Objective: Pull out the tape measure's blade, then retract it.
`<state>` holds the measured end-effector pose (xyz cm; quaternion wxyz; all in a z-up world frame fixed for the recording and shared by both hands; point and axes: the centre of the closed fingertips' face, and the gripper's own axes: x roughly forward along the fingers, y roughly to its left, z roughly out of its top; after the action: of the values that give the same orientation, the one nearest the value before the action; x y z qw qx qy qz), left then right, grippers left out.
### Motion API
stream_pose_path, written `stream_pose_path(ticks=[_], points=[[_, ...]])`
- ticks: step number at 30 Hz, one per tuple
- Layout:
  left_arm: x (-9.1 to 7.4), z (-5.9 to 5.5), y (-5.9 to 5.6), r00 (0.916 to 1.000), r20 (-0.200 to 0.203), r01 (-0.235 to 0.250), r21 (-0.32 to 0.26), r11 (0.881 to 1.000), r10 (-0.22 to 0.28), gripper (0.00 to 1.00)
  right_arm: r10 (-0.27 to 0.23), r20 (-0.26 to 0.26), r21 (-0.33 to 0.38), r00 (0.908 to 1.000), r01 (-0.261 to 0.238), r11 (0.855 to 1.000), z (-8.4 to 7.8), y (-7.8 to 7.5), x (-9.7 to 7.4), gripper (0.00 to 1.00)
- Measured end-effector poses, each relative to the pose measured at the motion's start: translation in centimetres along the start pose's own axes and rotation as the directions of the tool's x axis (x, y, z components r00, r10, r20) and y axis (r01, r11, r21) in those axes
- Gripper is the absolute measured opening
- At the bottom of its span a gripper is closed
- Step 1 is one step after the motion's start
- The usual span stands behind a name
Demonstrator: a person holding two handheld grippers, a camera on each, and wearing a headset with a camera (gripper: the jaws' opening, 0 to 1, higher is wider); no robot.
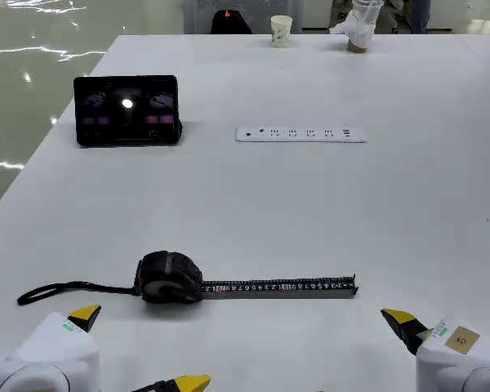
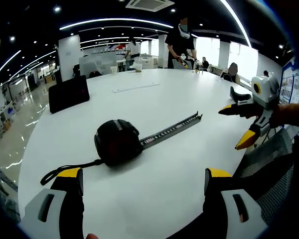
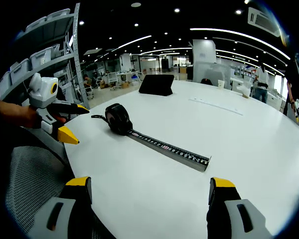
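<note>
A black tape measure point(image 1: 169, 278) lies on the white table point(image 1: 294, 204), its strap point(image 1: 61, 290) trailing left. Its blade point(image 1: 279, 287) is drawn out to the right and lies flat, with the end hook point(image 1: 354, 284) free. My left gripper point(image 1: 139, 347) is open near the front edge, just short of the case point(image 2: 117, 141). My right gripper point(image 1: 408, 327) is open at the lower right, a little short of the blade's tip point(image 3: 205, 162). Neither touches the tape measure point(image 3: 118, 118). Each gripper is visible in the other's view, the right gripper point(image 2: 244, 124) and the left gripper point(image 3: 65, 122).
A dark tablet point(image 1: 127, 109) stands at the back left and a white power strip point(image 1: 300, 134) lies mid-table. Two paper cups point(image 1: 282, 30) are at the far edge. People stand beyond the table point(image 2: 182, 42). A mesh chair point(image 3: 37, 179) is by the near edge.
</note>
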<state>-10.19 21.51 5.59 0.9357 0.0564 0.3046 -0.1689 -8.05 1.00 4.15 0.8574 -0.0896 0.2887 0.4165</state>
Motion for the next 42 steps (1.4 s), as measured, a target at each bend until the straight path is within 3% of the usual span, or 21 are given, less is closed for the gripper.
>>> stream_pose_path(ticks=[9, 17, 28, 42], points=[[0.3, 0.2, 0.2, 0.9997, 0.006, -0.024, -0.024, 0.999, 0.025, 0.99, 0.025, -0.009, -0.013, 0.9997, -0.025, 1.0, -0.4, -0.3, -0.2, 0.98], [0.9, 0.0, 0.4, 0.9989, -0.002, -0.047, -0.055, 0.997, 0.047, 0.99, 0.075, -0.033, -0.04, 0.9966, -0.076, 0.996, -0.9, -0.1, -0.2, 0.94], [1.9, 0.4, 0.3, 0.9979, 0.01, -0.064, -0.075, 0.995, 0.065, 0.99, 0.112, -0.026, -0.069, 0.9933, -0.114, 0.991, -0.9, -0.8, -0.3, 0.96], [3.2, 0.8, 0.8, 0.9964, 0.007, -0.084, -0.107, 0.991, 0.085, 0.99, 0.179, -0.069, -0.121, 0.9814, -0.187, 0.975, -1.7, -1.7, -0.3, 0.97]])
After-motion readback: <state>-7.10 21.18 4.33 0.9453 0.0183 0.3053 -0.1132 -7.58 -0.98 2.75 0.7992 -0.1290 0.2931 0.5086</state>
